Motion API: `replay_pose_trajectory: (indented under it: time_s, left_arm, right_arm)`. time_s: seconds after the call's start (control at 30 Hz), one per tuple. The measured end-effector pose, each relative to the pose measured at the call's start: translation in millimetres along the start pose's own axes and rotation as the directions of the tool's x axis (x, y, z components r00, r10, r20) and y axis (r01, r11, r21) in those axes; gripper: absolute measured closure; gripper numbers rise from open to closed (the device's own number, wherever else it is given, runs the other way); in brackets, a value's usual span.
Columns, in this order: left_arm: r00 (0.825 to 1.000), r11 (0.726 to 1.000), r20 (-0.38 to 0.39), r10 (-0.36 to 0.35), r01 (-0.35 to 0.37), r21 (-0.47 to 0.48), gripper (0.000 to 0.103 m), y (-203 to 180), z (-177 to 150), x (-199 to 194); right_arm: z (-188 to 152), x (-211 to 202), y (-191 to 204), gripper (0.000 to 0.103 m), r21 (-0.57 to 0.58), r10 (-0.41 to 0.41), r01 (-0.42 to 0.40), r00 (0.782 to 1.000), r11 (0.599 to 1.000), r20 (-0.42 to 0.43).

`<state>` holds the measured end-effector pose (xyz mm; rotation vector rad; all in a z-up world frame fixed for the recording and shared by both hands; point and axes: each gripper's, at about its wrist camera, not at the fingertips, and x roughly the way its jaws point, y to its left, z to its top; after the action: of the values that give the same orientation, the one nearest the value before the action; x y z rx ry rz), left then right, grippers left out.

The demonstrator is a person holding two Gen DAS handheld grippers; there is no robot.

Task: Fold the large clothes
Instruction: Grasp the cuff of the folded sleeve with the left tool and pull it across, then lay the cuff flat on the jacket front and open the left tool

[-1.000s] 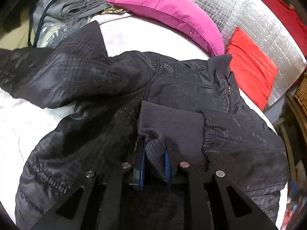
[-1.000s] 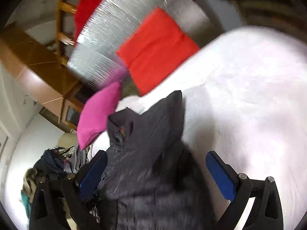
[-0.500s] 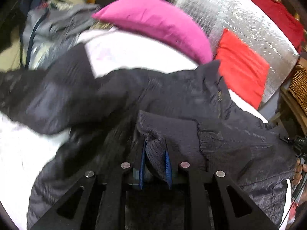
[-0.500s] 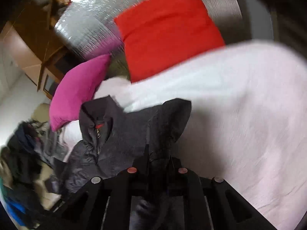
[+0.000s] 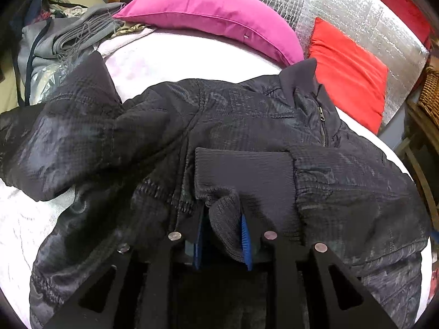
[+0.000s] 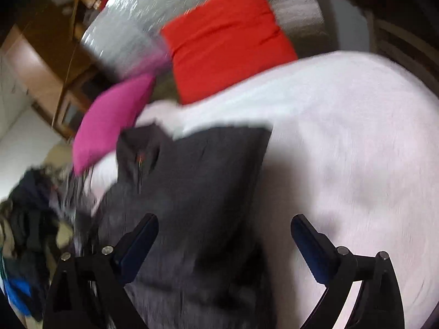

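Observation:
A large black quilted jacket [image 5: 247, 126] lies spread on a white bed [image 5: 175, 57], collar and zip toward the pillows. My left gripper [image 5: 222, 235] is shut on the jacket's ribbed knit cuff [image 5: 247, 175], whose sleeve is folded across the jacket's body. The other sleeve [image 5: 63, 126] stretches to the left. In the blurred right wrist view the jacket [image 6: 197, 181] lies below my right gripper [image 6: 225, 235], which is wide open and holds nothing.
A pink pillow [image 5: 214, 13] and a red cushion [image 5: 348, 68] lean on a silver quilted headboard [image 5: 343, 8]. Grey folded clothes [image 5: 68, 38] lie at the bed's far left. A wicker basket [image 5: 430, 96] stands at the right. A clothes pile [image 6: 30, 219] sits left.
My right gripper was shut on a jacket flap half a second ago; it has let go and now stands wide open. My left gripper still holds the cuff, carried slightly toward the collar.

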<state>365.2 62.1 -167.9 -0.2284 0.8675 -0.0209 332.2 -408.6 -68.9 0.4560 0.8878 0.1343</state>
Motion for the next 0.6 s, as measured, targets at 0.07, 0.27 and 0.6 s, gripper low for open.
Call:
replay_pose_trajectory:
  time_s: [0.07,0.27,0.6]
  left_arm:
    - [1.0,1.0,-0.004,0.004,-0.004,0.003,0.077,-0.1,0.6,-0.8]
    - [1.0,0.999,-0.012,0.006,-0.006,0.042,0.073,-4.4,1.5,-1.7]
    - [0.999,0.996,-0.019,0.033,-0.032,0.082,0.062,-7.7,2.5,-0.8]
  right_arm:
    - [-11.5,11.1,6.0,0.006,-0.068,-0.052,0.049,0.998,0.996,-0.035]
    - [-18.7,13.1,1.7,0.084,-0.102,-0.066,0.059,0.995,0.993,-0.07]
    - [-21.7,9.9,-14.2,0.068,-0.021,-0.078,0.076,0.993,0.997,-0.09]
